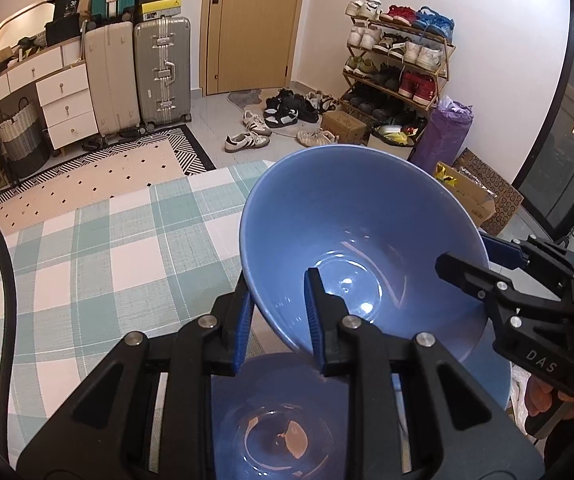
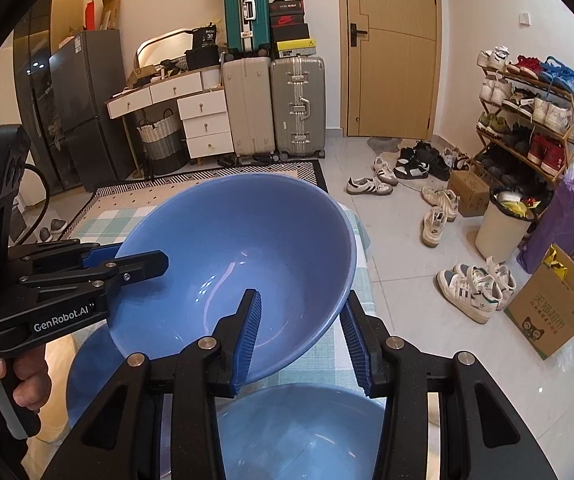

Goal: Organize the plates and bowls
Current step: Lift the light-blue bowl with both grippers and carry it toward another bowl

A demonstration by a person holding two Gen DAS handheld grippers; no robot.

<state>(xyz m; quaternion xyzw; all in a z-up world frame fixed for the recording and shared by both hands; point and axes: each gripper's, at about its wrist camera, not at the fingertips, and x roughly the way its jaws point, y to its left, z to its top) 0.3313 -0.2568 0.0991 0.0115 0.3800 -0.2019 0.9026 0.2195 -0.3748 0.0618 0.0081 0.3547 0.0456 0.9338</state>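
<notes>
Lower bowl [image 1: 279, 432]: blue, nearest the lens in both views, under the gripper bodies; whether it rests on the cloth cannot be told.
Held bowl [image 1: 363, 248]: blue, tilted, its mouth facing the cameras, raised above the lower bowl and clear of the cloth [image 1: 107, 240].
Left gripper [image 1: 277, 320]: pinches the held bowl's near-left rim, one blue pad outside the wall and one inside; jaws almost together on the thin wall.
Right gripper [image 2: 301, 336]: clamps the opposite rim, one pad inside the bowl and one outside, jaws a little apart with the wall between them; in the left wrist view it enters from the right edge.
Hands: fingers of one [image 2: 23, 380] wrap the left gripper's handle; another [image 1: 543, 396] shows at the right gripper's handle.
Surface: green-and-white checked cloth, spread beneath both bowls.
Room, left to right: dark fridge [image 2: 71, 108], white drawers [image 2: 203, 120], woven basket [image 2: 159, 140], upright suitcases [image 2: 275, 104], wooden door [image 2: 391, 48], loose shoes [image 2: 407, 168] on pale tiles, shoe rack [image 2: 527, 120], white bin [image 2: 503, 228], purple bag [image 2: 563, 220], cardboard box [image 2: 551, 312].
</notes>
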